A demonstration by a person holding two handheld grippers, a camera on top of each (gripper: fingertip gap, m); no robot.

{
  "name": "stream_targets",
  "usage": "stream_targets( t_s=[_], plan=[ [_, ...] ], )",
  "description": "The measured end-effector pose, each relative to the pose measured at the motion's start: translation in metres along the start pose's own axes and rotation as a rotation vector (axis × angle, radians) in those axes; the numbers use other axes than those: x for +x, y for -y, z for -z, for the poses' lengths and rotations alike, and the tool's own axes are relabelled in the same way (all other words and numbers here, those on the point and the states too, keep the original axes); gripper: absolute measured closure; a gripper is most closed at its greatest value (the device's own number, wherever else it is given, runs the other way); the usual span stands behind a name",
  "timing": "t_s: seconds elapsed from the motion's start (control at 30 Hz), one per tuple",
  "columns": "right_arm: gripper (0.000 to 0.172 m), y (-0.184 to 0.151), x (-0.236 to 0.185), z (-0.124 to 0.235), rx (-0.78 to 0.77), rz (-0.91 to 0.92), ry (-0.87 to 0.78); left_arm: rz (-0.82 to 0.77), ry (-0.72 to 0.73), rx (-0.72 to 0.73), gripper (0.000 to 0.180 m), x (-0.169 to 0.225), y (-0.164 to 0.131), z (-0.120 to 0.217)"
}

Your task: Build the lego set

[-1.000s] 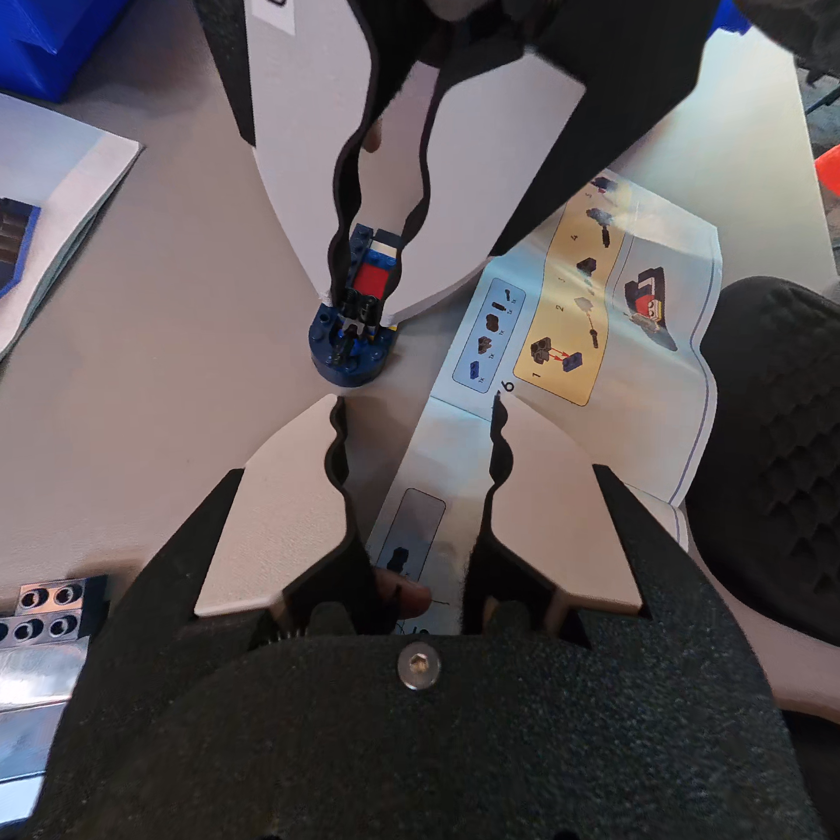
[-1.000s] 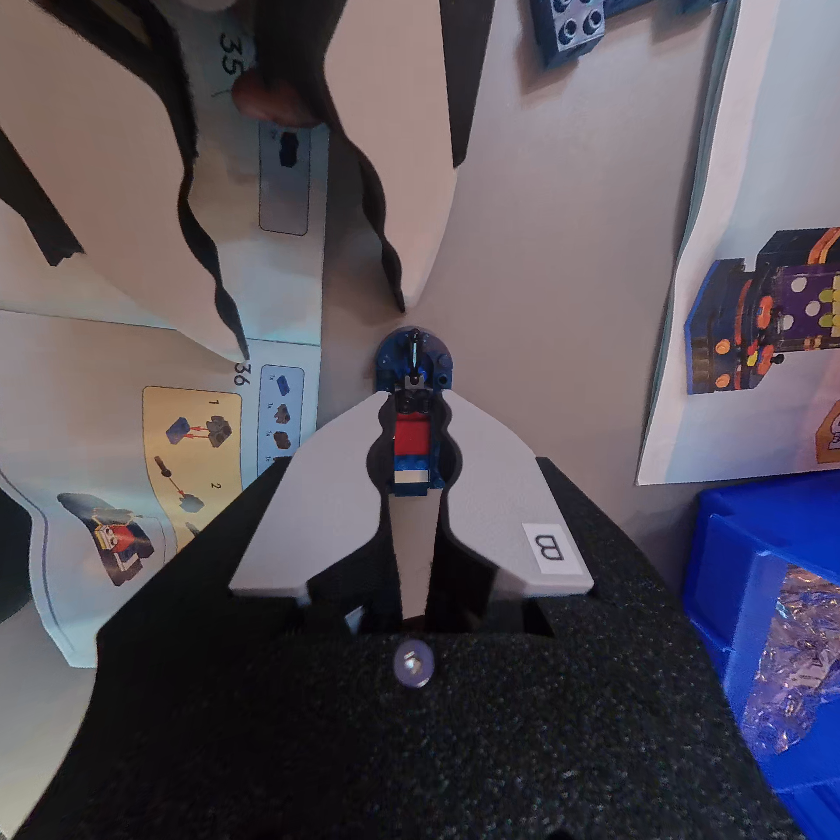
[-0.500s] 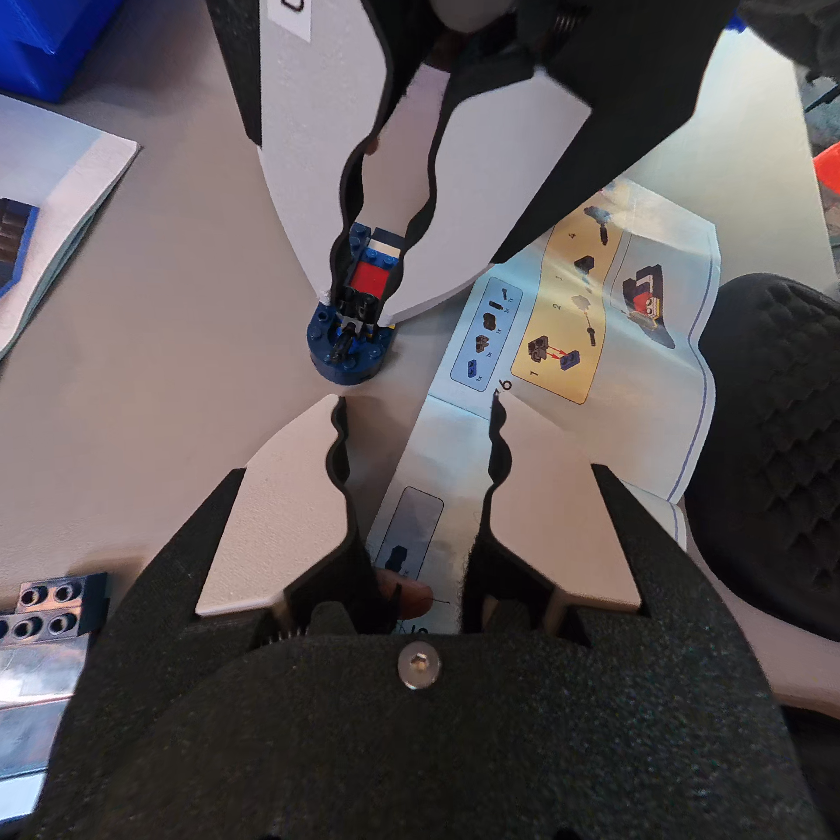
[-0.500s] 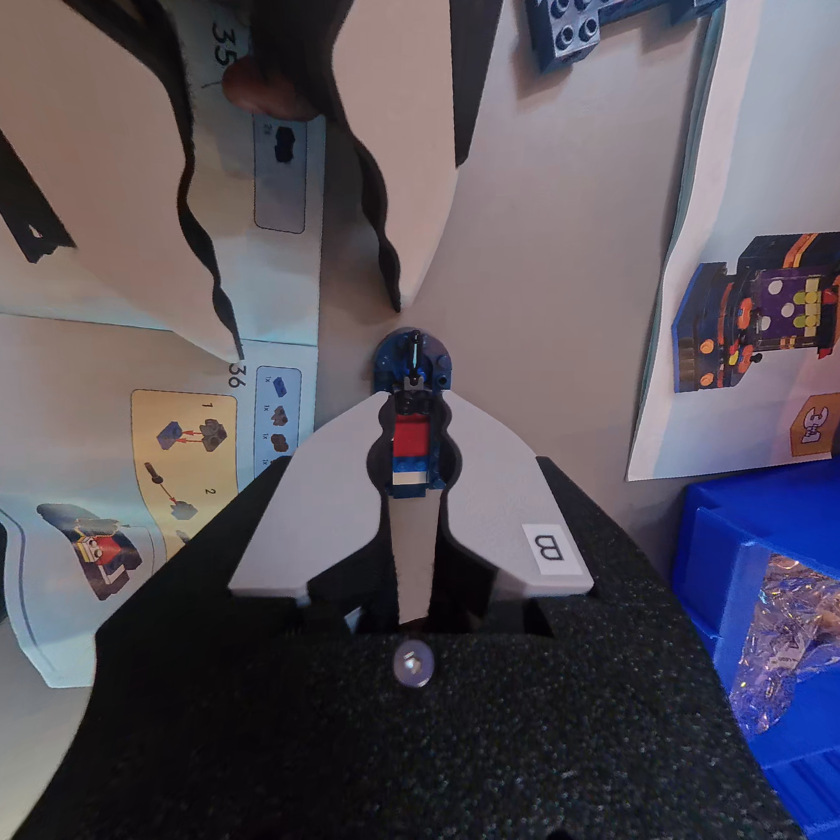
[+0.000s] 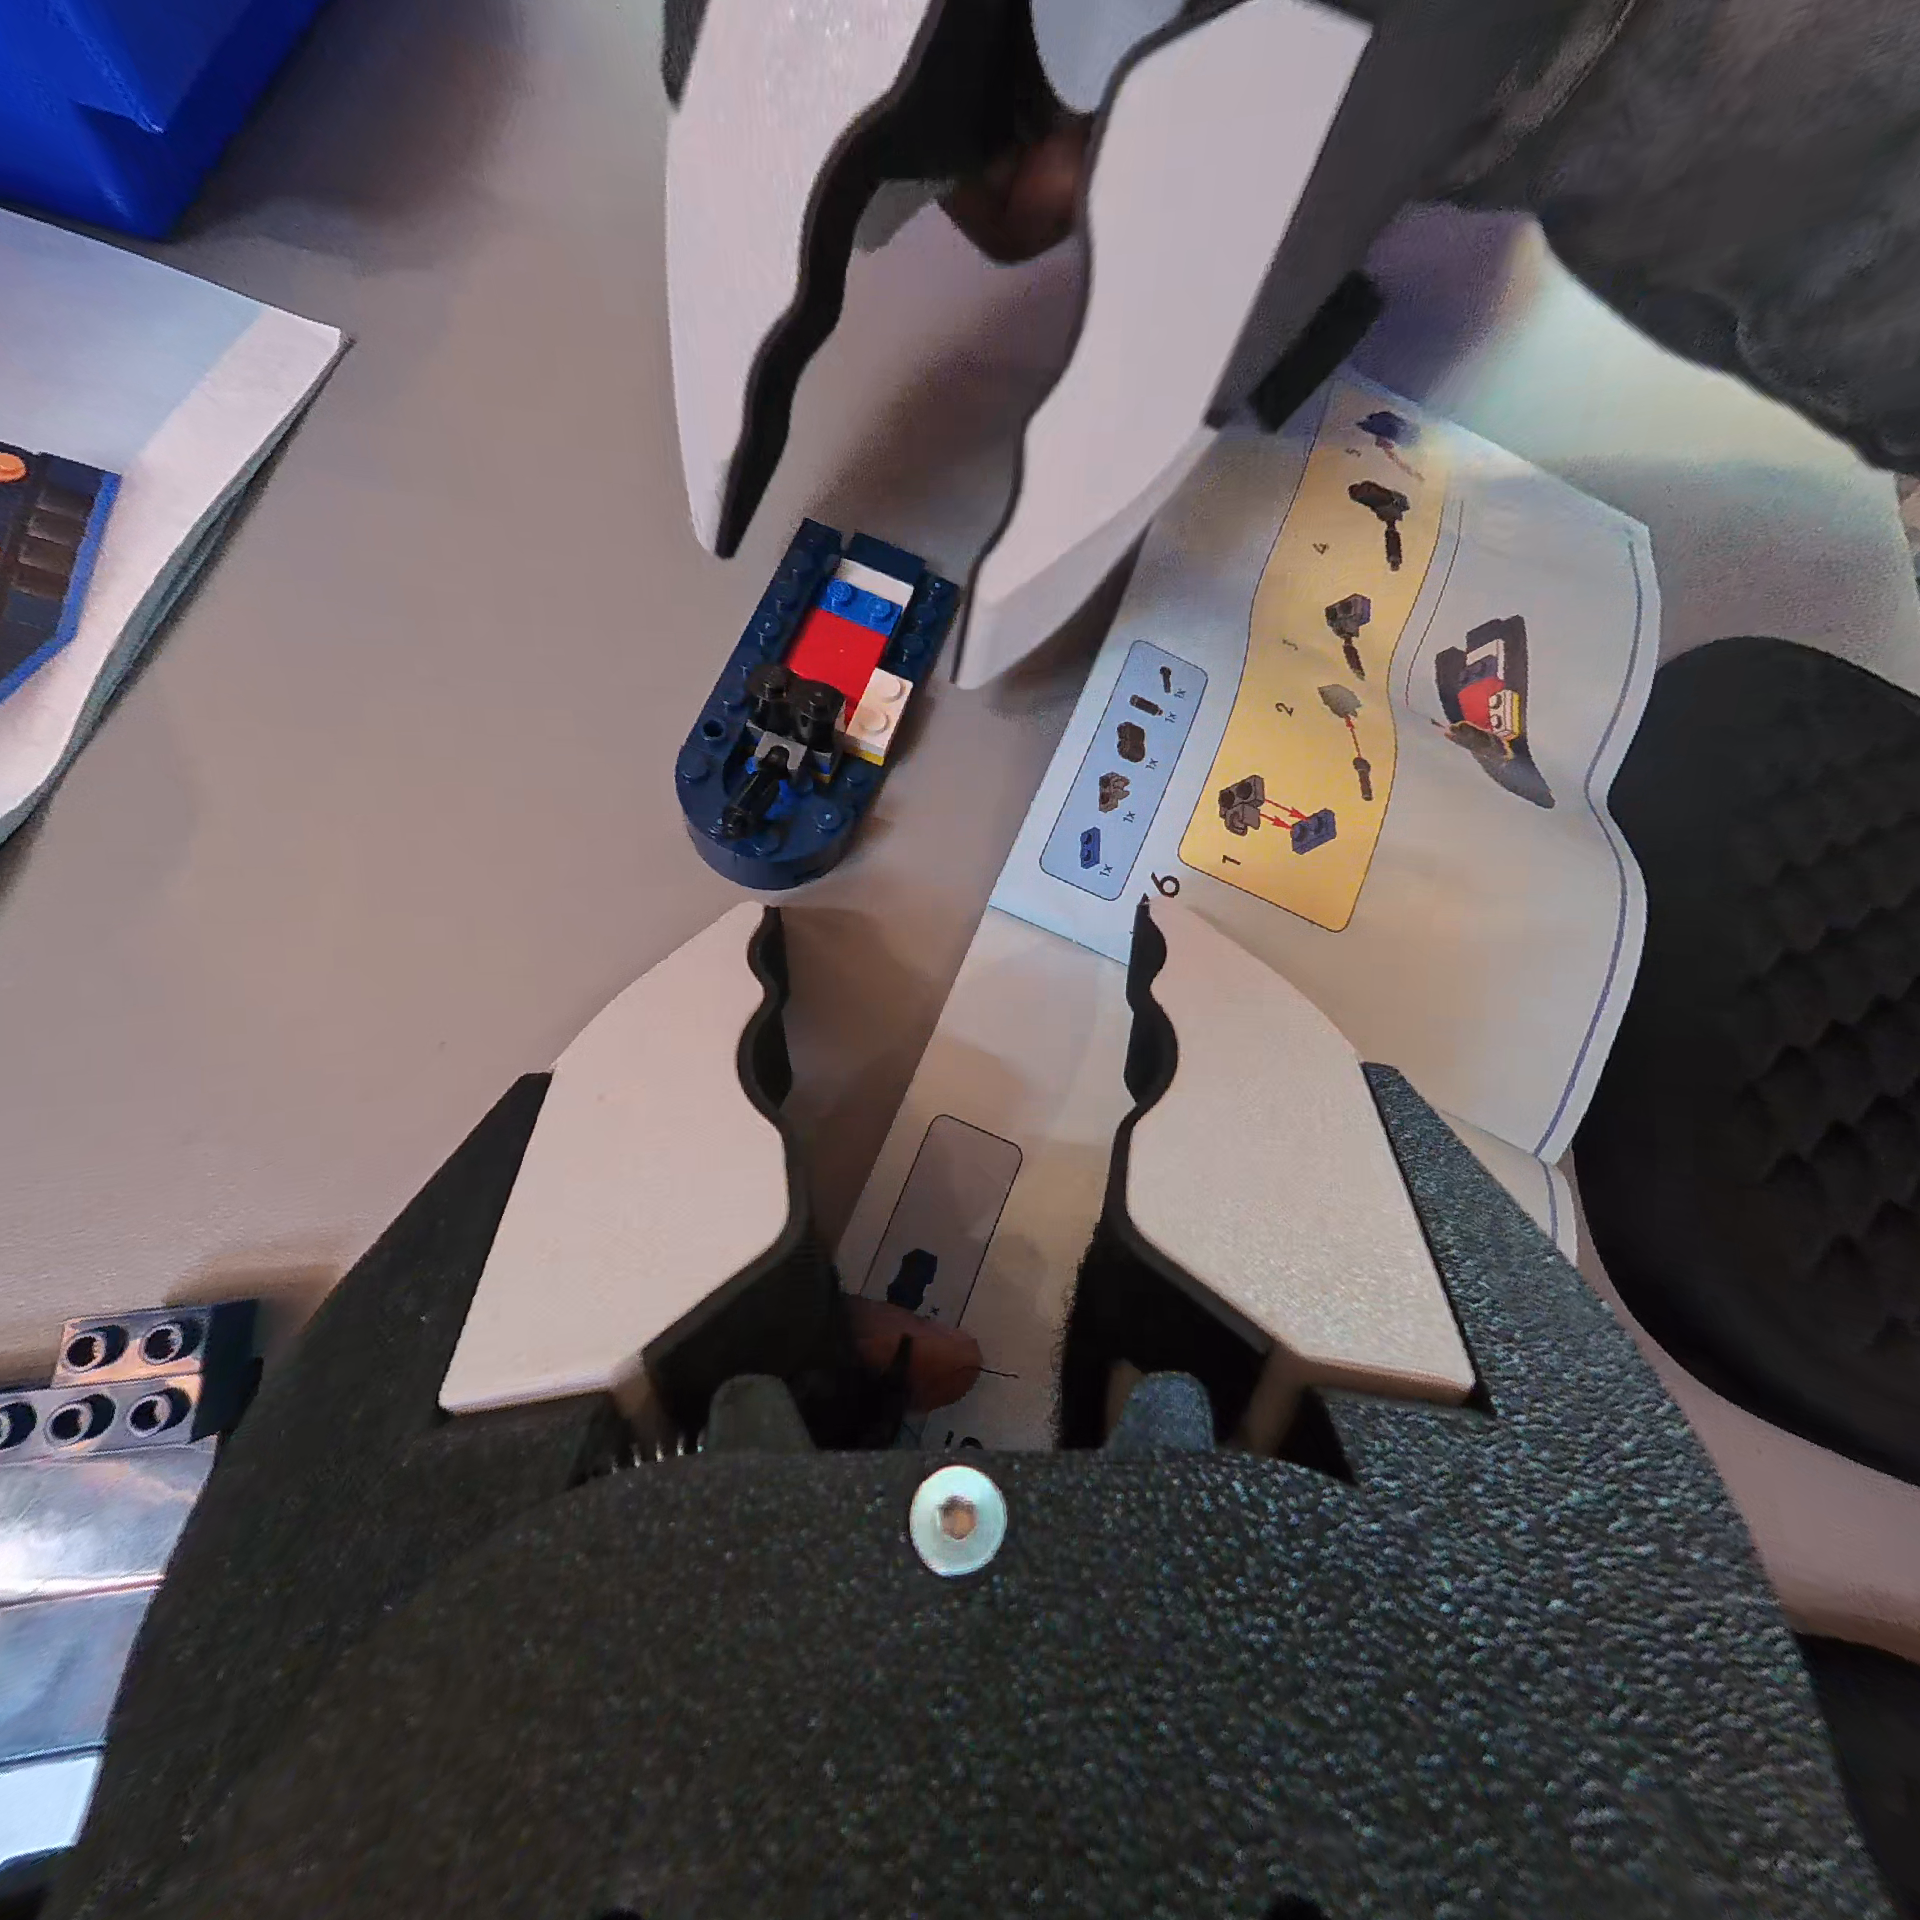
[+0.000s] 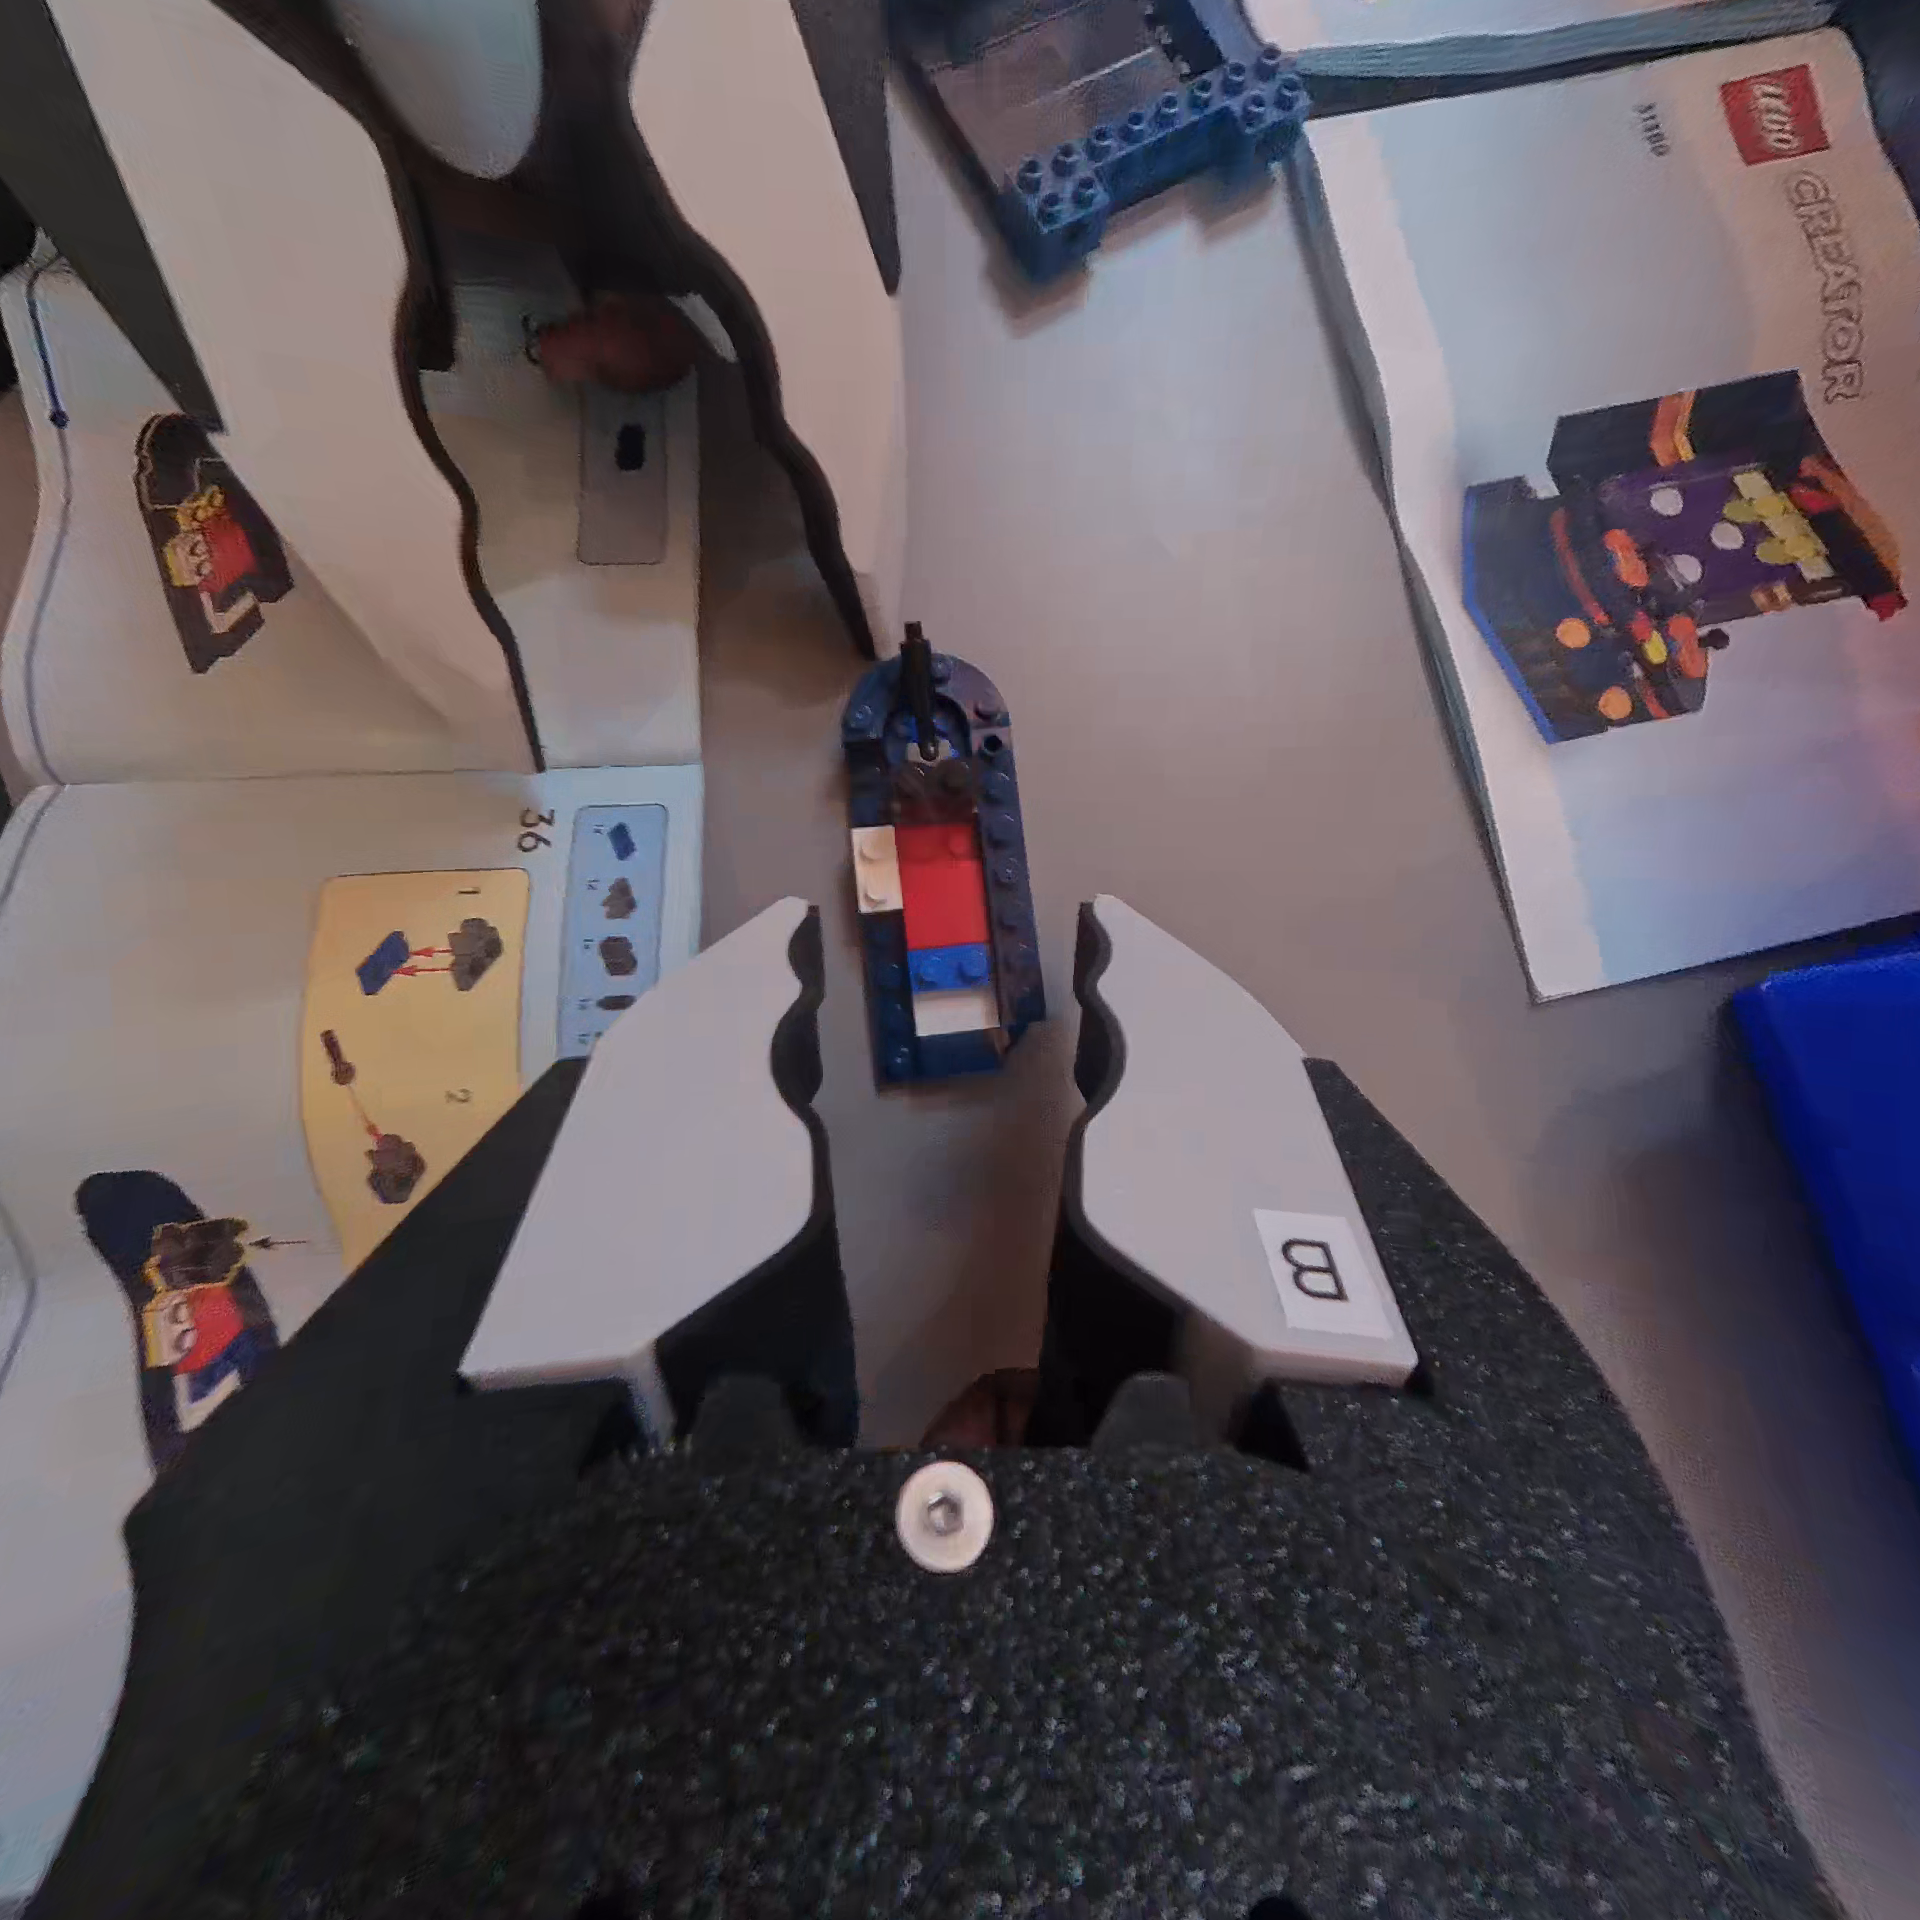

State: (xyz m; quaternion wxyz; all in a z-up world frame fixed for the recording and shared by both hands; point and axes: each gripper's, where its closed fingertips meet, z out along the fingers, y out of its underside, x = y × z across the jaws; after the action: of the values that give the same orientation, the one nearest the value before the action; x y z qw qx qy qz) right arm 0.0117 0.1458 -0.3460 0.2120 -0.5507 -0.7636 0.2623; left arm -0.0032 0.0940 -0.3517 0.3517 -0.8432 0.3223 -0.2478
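we see the right gripper (image 6: 945,914) with its fingers (image 6: 727,1049) spread apart and nothing clamped – the small dark-blue brick boat with red, white and blue bricks on its deck (image 6: 940,883) lies flat on the grey tabletop (image 6: 1195,623) between and just ahead of the fingertips, with a clear gap on each side. the boat's square stern sits between the tips; its rounded bow, with a black peg, points away toward the other gripper.

the left gripper (image 5: 951,914) also has its fingers (image 5: 665,1081) wide apart, with only bare tabletop and paper between them. its tips stand just short of the boat's rounded bow – near, not touching. its right finger lies over the open paper instruction booklet (image 5: 1455,831), which lies beside the boat.

farther out we find a closed instruction booklet with a colourful brick model on its cover (image 6: 1662,571), a blue plastic bin (image 6: 1849,1143), and a dark-blue studded brick frame (image 6: 1122,156) by a shiny clear bag.
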Motion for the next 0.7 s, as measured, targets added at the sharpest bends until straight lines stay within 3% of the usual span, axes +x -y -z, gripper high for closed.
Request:
stream_targets(
  t_s=[0.2,0.33,0.7],
  plan=[
    [0.134,0.013,-0.001,-0.008,0.190,0.046,-0.025,-0.006,-0.001,0.030,0.116,0.000,0.004,0.002],
    [0.170,0.035,-0.001,0.005,0.367,0.099,-0.052,-0.003,-0.003,0.023,0.116,0.000,0.003,0.002],
    [0.172,0.023,-0.003,-0.014,0.281,0.038,0.023,-0.039,-0.009,-0.017,0.115,0.004,-0.002,-0.002]
  ],
)
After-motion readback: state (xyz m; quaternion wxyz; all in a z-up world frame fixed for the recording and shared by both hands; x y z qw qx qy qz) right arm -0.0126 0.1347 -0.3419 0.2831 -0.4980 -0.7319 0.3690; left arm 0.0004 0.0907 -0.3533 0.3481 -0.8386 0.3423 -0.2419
